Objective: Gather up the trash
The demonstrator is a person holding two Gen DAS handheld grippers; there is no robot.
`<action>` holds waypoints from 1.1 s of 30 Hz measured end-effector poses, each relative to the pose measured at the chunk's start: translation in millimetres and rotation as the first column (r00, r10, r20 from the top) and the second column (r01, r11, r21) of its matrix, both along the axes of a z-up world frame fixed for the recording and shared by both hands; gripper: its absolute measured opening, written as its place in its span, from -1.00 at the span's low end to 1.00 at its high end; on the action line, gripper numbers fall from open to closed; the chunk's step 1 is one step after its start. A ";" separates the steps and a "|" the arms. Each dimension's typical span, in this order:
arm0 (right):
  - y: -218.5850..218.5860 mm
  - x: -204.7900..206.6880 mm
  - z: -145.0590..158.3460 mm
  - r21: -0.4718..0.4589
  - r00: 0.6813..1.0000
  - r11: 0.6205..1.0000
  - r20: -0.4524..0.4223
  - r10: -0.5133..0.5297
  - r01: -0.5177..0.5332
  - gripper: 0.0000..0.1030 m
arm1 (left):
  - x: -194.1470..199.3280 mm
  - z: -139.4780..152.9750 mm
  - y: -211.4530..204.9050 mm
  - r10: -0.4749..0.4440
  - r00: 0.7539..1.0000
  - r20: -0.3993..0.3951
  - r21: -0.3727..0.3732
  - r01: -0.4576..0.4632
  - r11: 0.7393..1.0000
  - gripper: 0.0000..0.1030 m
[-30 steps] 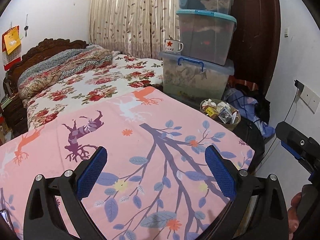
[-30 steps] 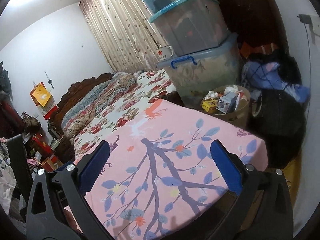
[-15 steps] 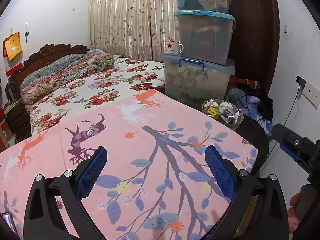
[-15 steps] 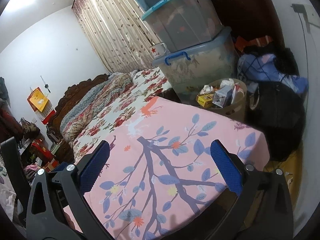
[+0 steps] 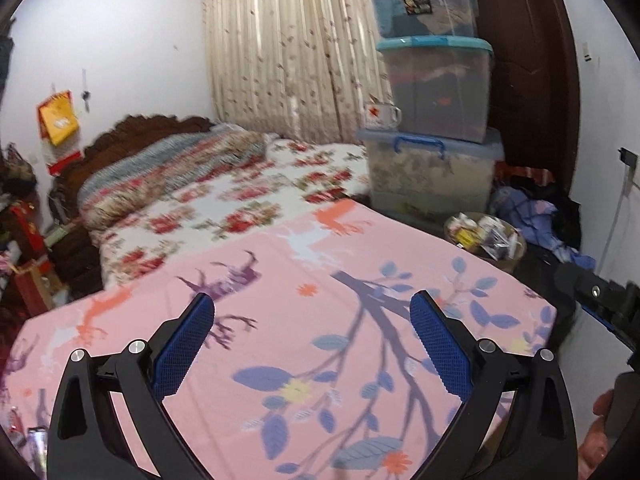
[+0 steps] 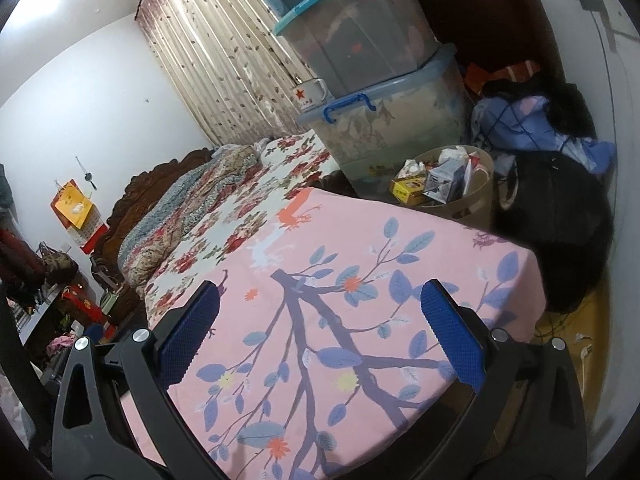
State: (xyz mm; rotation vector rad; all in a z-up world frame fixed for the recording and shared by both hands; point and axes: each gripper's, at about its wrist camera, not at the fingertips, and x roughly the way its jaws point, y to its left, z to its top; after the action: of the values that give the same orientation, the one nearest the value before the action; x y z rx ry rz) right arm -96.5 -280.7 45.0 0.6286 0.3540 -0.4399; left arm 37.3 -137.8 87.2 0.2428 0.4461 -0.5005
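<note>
A bed with a red-flowered quilt (image 5: 240, 196) fills the room's far side, and nearer the cameras a pink sheet printed with branches and deer (image 6: 360, 320) covers the surface under both tools. Behind its far corner stand three stacked plastic storage boxes (image 6: 384, 92), with a white enamel mug bearing a red star (image 6: 310, 92) on the lowest lid. A heap of dark and blue clothing (image 6: 548, 160) lies to the right of them.

The waste basket (image 6: 472, 196) sits on the floor between the boxes and the clothing, just past the sheet's far edge; it is already heaped with cartons and crumpled paper. No loose rubbish shows on the pink sheet itself. A few pale scraps (image 6: 580, 340) lie on the yellow floor at the right, too small to identify. So I judge the collecting either barely begun or close to finished; the pictures cannot settle which.

The left gripper (image 5: 312, 344) hovers over the sheet, jaws wide apart and empty, the basket well ahead to its right. The right gripper (image 6: 320, 336) is likewise spread and empty, the basket ahead and slightly right.
</note>
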 end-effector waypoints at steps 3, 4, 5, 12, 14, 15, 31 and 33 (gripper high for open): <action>5.1 -4.2 5.9 -0.033 1.000 0.999 0.020 0.000 0.000 0.93 | -1.0 11.4 7.9 0.011 1.000 0.017 -0.026 -0.011 1.000 0.83; 6.6 -5.9 8.1 -0.043 1.000 0.999 0.028 -0.002 0.004 0.93 | -0.9 14.3 10.0 0.007 1.000 0.013 -0.035 -0.007 0.999 0.83; 8.1 -7.2 9.7 -0.050 0.999 0.999 0.034 -0.008 0.010 0.94 | -0.6 16.4 11.3 0.001 1.000 0.003 -0.042 0.000 0.999 0.83; 8.6 -5.3 5.5 -0.031 0.999 1.000 0.034 -0.003 0.004 0.94 | 8.4 13.6 9.9 -0.062 0.992 -0.108 -0.054 0.057 0.997 0.83; 6.9 -3.4 2.4 -0.016 1.000 1.000 0.028 -0.001 0.001 0.94 | 12.4 9.8 8.8 -0.058 0.991 -0.124 -0.039 0.053 0.998 0.83; 5.4 -2.6 0.7 -0.009 1.000 1.000 0.026 -0.002 0.002 0.94 | 14.1 8.3 8.6 -0.054 0.990 -0.129 -0.034 0.050 0.998 0.83; -1.1 0.6 -8.4 0.024 1.000 1.000 0.010 0.004 -0.004 0.94 | 11.3 4.0 2.5 -0.082 0.993 -0.088 -0.023 0.080 0.997 0.83; -1.9 -1.3 -8.9 0.029 1.000 1.000 0.013 0.001 -0.002 0.94 | 10.8 4.6 3.2 -0.081 0.994 -0.078 -0.030 0.079 0.996 0.83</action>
State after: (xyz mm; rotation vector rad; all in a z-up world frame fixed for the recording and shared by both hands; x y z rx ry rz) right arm -97.8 -282.6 36.1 0.6595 0.3492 -0.4295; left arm 48.0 -134.6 91.8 0.2161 0.5083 -0.5956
